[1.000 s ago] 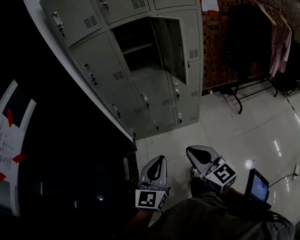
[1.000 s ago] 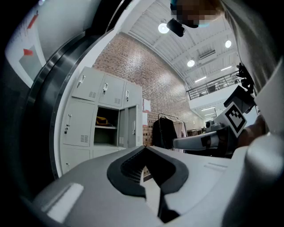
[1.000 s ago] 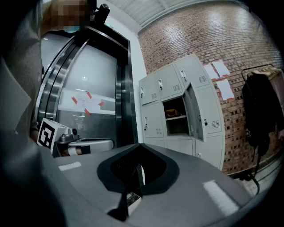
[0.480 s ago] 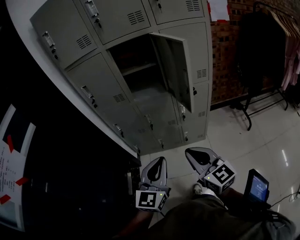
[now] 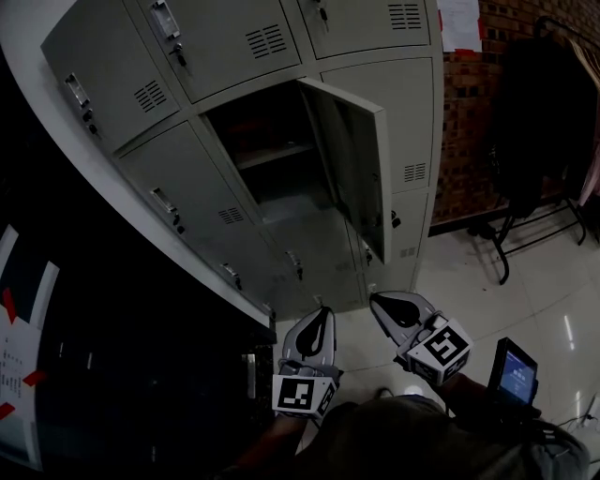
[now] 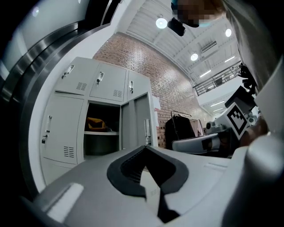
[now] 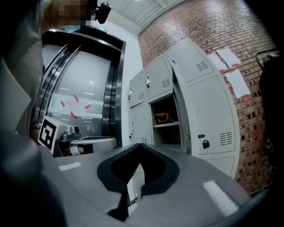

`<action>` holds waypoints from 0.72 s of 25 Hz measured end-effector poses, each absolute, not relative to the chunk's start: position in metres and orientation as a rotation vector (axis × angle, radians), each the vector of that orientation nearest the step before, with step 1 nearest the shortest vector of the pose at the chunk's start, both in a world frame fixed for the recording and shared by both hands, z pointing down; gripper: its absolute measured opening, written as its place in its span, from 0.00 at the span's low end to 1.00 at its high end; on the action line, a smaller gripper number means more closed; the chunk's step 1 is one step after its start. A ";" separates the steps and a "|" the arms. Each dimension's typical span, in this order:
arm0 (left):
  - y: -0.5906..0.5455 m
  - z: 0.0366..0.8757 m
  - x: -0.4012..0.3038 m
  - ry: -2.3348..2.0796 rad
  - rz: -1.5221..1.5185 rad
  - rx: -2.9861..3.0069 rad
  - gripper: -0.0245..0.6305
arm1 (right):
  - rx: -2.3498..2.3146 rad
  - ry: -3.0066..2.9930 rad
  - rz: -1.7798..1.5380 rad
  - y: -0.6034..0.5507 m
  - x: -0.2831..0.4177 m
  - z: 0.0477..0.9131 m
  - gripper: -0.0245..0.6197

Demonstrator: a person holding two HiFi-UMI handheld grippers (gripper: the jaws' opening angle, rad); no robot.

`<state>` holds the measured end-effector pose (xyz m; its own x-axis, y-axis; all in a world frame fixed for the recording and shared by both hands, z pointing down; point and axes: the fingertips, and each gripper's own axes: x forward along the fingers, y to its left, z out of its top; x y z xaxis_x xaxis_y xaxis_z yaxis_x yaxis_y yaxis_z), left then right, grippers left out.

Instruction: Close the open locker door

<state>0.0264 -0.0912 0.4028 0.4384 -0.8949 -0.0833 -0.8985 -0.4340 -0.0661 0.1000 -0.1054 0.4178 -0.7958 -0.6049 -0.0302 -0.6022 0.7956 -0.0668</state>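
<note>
A bank of grey lockers (image 5: 216, 56) stands ahead. One middle compartment (image 5: 262, 141) is open, and its door (image 5: 361, 169) swings out to the right. Both grippers are held low in front of the lockers, well short of the door and touching nothing. My left gripper (image 5: 323, 315) is shut and empty. My right gripper (image 5: 379, 301) is shut and empty too. The left gripper view shows the open compartment (image 6: 103, 133) with a yellow-brown thing (image 6: 96, 123) on its shelf, beyond the gripper (image 6: 144, 147). In the right gripper view the door (image 7: 206, 119) stands past the gripper (image 7: 141, 145).
A clothes rack (image 5: 544, 141) with dark garments stands at the right against a brick wall (image 5: 469, 112) with papers (image 5: 459, 23) on it. A dark glass panel (image 5: 94, 356) with red-taped notes is at the left. A small lit screen (image 5: 514, 372) sits by my right arm. The floor is glossy tile.
The lockers and the open door have grown larger and slid closer in the head view. Both grippers have been carried toward them, still shut and side by side.
</note>
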 end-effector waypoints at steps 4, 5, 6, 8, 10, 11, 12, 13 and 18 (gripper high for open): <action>-0.119 0.403 0.025 1.620 0.060 -2.574 0.04 | -0.988 2.908 -0.106 -0.134 0.098 0.413 0.04; -0.126 0.404 0.024 1.620 0.061 -2.575 0.04 | -0.990 2.901 -0.115 -0.140 0.097 0.411 0.04; -0.132 0.404 0.024 1.616 0.063 -2.577 0.04 | -0.993 2.905 -0.112 -0.146 0.096 0.412 0.04; -0.142 0.403 0.024 1.598 0.067 -2.587 0.04 | -1.006 2.922 -0.093 -0.156 0.094 0.414 0.04; -0.153 0.402 0.024 1.570 0.070 -2.598 0.04 | -1.023 2.917 -0.089 -0.165 0.091 0.413 0.04; -0.158 0.401 0.024 1.556 0.071 -2.605 0.04 | -1.033 2.905 -0.098 -0.170 0.090 0.411 0.04; -0.162 0.400 0.025 1.544 0.074 -2.614 0.04 | -1.043 2.889 -0.110 -0.174 0.089 0.409 0.04; -0.167 0.399 0.025 1.533 0.076 -2.621 0.04 | -1.055 2.876 -0.118 -0.178 0.089 0.407 0.04; -0.187 0.398 0.027 1.492 0.079 -2.657 0.04 | -1.146 2.860 -0.075 -0.199 0.102 0.406 0.06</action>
<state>0.0271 -0.1865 0.3980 0.5205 -0.8491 -0.0906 -0.8539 -0.5174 -0.0559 0.1017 -0.1986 0.4056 -0.7222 -0.6907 -0.0370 -0.6878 0.7228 -0.0672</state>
